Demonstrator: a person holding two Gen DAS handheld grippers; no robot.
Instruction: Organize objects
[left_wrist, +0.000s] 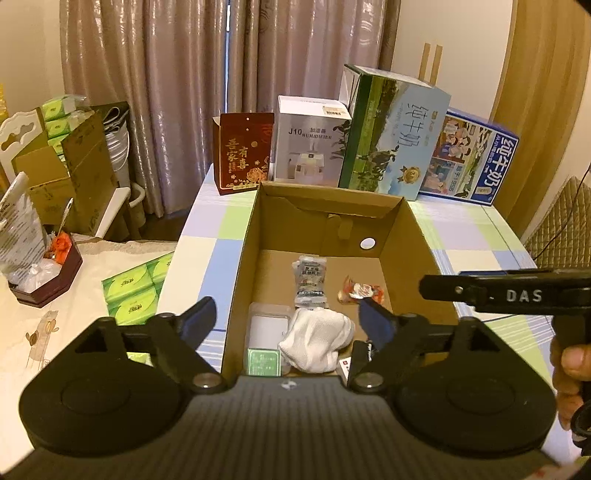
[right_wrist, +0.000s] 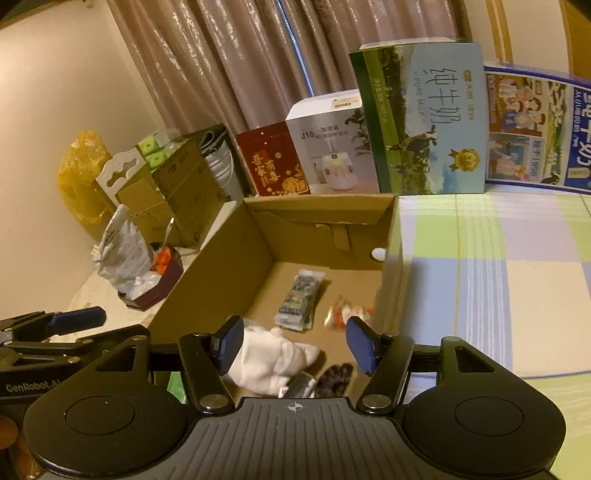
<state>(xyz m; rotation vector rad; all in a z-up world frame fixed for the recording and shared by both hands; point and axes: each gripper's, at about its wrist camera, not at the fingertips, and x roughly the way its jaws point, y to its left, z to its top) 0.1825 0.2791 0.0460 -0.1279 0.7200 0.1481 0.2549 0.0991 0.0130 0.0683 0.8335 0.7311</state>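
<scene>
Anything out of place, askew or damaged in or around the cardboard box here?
Nothing looks damaged or spilled. The box holds loose items: a crumpled white cloth, a grey packet and a red-and-white wrapper lying at odd angles. Both grippers, left and right, are open and empty.

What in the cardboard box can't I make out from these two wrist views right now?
- Dark furry item: right wrist view, partly behind the gripper body; identity unclear.
- Red-and-white card: left wrist view, cut off by the left gripper's finger.
- Orange wrapper: right wrist view, motion-blurred.
- Grey packet print: too small.
- Box near wall: hidden by both gripper bodies.
</scene>
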